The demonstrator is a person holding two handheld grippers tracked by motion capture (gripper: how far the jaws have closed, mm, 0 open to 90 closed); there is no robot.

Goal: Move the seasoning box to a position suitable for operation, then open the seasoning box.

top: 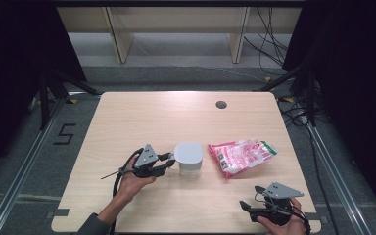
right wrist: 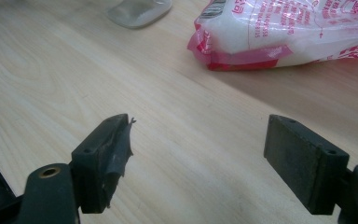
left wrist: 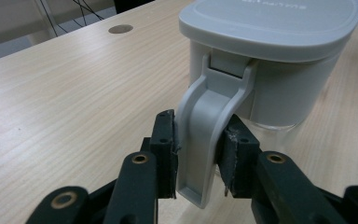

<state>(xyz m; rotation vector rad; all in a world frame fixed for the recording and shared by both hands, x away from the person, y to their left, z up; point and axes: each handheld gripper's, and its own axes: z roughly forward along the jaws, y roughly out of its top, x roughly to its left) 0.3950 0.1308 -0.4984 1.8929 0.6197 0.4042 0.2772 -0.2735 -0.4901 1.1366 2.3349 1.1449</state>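
Note:
A clear container with a grey lid (top: 188, 159) stands mid-table. In the left gripper view its lid (left wrist: 270, 23) has a hinged grey side latch (left wrist: 205, 126) swung outward and down. My left gripper (top: 171, 160) comes in from the container's left, and its jaws (left wrist: 199, 140) are shut on that latch, the pads pressing both of its sides. To the right of the container lies a pink and white bag (top: 242, 154) of white grains. My right gripper (top: 248, 205) rests near the front right edge, open and holding nothing (right wrist: 205, 154), with the bag (right wrist: 279, 32) ahead of it.
The wooden table (top: 142, 117) has a round cable hole (top: 221, 104) near its back edge. The container's clear base (right wrist: 140, 9) shows at the top of the right gripper view. Black stands and cables flank the table on the floor.

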